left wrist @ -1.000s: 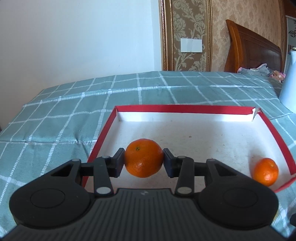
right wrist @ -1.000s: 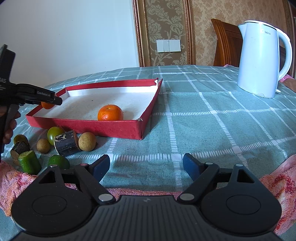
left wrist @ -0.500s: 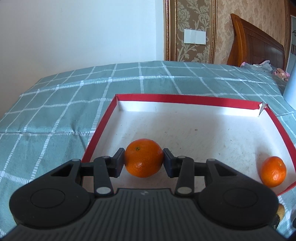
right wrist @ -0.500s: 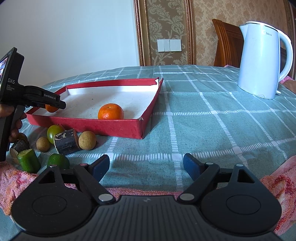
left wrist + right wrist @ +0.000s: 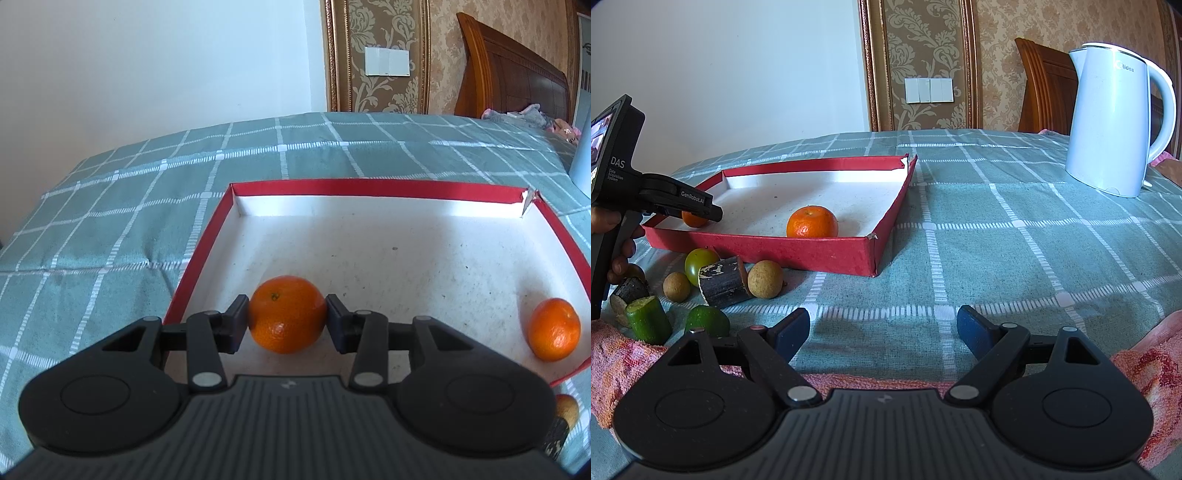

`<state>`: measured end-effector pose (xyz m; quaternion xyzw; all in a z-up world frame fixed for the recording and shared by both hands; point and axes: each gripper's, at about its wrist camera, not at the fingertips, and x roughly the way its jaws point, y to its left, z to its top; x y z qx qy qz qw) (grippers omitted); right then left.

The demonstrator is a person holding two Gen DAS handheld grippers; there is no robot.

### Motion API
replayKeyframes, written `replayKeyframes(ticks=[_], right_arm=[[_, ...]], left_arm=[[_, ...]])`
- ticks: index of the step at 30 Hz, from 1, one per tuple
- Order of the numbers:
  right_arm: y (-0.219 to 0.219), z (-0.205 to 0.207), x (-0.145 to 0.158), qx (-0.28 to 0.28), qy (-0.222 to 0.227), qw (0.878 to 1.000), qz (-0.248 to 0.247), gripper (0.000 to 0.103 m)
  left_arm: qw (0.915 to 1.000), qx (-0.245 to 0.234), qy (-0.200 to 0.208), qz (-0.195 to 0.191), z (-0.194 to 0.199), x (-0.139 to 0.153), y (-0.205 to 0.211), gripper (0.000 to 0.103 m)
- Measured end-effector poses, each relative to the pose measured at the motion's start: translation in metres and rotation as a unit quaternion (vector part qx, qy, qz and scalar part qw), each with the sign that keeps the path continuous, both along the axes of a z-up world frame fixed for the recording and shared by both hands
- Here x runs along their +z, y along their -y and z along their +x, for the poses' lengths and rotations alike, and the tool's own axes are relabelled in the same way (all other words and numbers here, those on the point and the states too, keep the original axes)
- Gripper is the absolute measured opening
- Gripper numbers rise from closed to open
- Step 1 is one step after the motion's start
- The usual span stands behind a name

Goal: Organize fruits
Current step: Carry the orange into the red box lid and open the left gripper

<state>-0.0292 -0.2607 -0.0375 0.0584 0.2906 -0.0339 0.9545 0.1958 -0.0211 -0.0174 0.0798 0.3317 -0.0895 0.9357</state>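
Note:
My left gripper [image 5: 287, 320] is shut on an orange [image 5: 287, 314] and holds it low inside the red tray [image 5: 369, 184] near its front left corner. It also shows in the right wrist view [image 5: 701, 212], over the tray [image 5: 798, 251], with the orange [image 5: 692, 219] half hidden. A second orange [image 5: 553, 329] lies in the tray's front right corner, seen too in the right wrist view [image 5: 812, 222]. My right gripper [image 5: 882, 328] is open and empty above the tablecloth, in front of the tray.
Loose fruit lies outside the tray's front wall: a green tomato [image 5: 700, 260], two longans [image 5: 764, 278], a lime [image 5: 706, 320], sugarcane pieces [image 5: 724, 282] and a green stalk piece [image 5: 648, 319]. A white kettle [image 5: 1108, 122] stands at the right. A pink towel [image 5: 613, 362] lies along the near edge.
My left gripper, with the orange, has moved forward and down into the tray. The right gripper has stayed still and open.

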Motion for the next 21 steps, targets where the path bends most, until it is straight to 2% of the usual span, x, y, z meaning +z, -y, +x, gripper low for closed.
replayKeyframes(ticks=[2,4,10,14,21], right_arm=[[0.000,0.000,0.000,0.000,0.000,1.000,0.000,0.087],[0.000,0.000,0.000,0.000,0.000,1.000,0.000,0.087],[0.001,0.000,0.000,0.000,0.000,1.000,0.001,0.087],[0.000,0.000,0.000,0.000,0.000,1.000,0.001,0.087],[0.001,-0.001,0.000,0.001,0.001,1.000,0.001,0.087]], left_arm=[[1.0000,0.002,0.003,0.007,-0.001,0.000,0.000,0.050],[0.9999,0.003,0.008,0.015,-0.003,0.000,-0.001,0.063],[0.9994,0.009,0.024,0.024,-0.010,0.007,-0.005,0.078],[0.9985,0.013,0.038,0.037,-0.019,0.012,-0.006,0.078],[0.9954,0.021,0.076,0.055,-0.044,0.023,-0.011,0.086]])
